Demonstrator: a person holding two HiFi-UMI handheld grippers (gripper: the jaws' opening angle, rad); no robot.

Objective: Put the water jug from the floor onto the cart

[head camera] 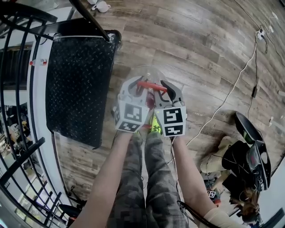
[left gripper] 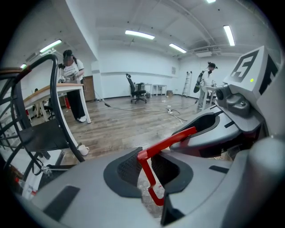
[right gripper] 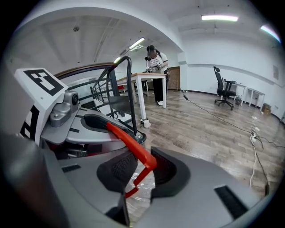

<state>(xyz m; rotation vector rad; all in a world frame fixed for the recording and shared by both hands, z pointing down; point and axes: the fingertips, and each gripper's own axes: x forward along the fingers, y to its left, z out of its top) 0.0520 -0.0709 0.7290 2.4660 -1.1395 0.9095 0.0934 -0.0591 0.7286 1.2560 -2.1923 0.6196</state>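
A clear water jug with a red handle stands low over the wooden floor, just right of the black flat cart. My left gripper and right gripper meet side by side over its top. In the left gripper view the left gripper has its pads closed on the left bend of the red handle. In the right gripper view the right gripper clamps the other bend of the handle. The jug's body is mostly hidden under the jaws.
The cart's black push bar rises at its far end, with a white mug on the floor beyond it. A black railing runs along the left. Cables and bags lie to the right. A person stands at a desk.
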